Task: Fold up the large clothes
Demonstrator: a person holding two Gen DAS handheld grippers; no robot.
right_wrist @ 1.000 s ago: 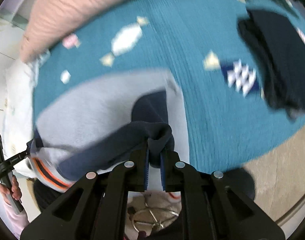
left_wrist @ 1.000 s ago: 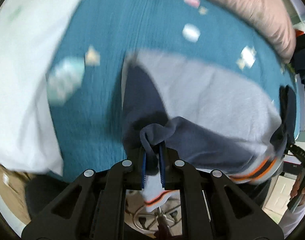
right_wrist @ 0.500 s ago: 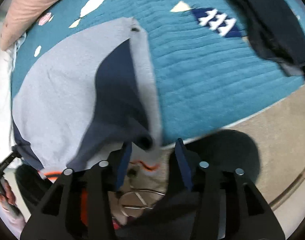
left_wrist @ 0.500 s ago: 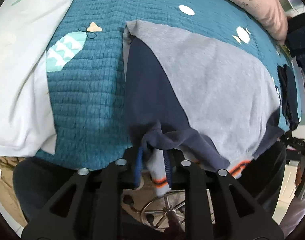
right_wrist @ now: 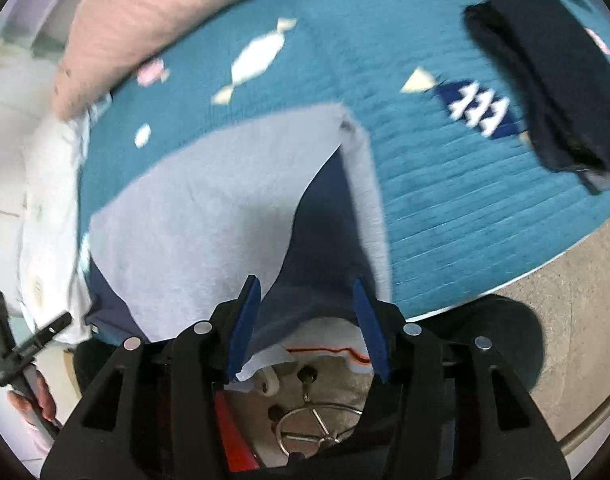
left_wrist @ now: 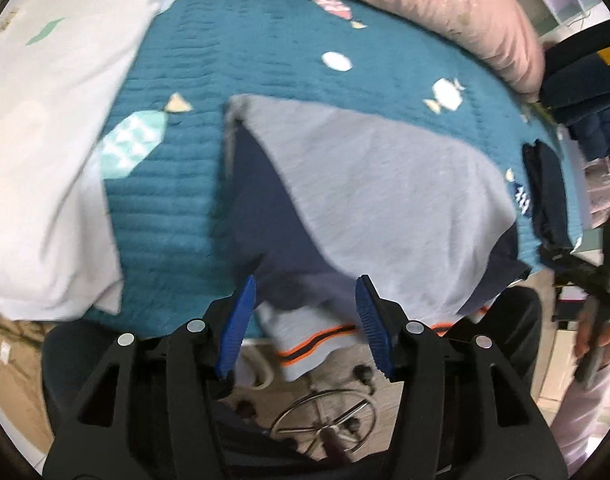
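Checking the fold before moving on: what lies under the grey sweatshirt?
The grey sweatshirt lies on the teal quilt, its navy sleeves folded on top. Whatever is beneath its middle is covered.

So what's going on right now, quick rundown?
Left hand-held gripper opening, right hand-held gripper open, neither gripping. Grey and navy sweatshirt lies folded on teal quilt, hem overhanging. Nothing in the way.

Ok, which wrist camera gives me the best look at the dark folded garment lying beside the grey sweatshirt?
The right wrist view: the dark folded garment lies broad and unobstructed on the teal quilt at upper right, apart from the grey sweatshirt. The left wrist view shows it only as a thin, squeezed strip at the right rim.
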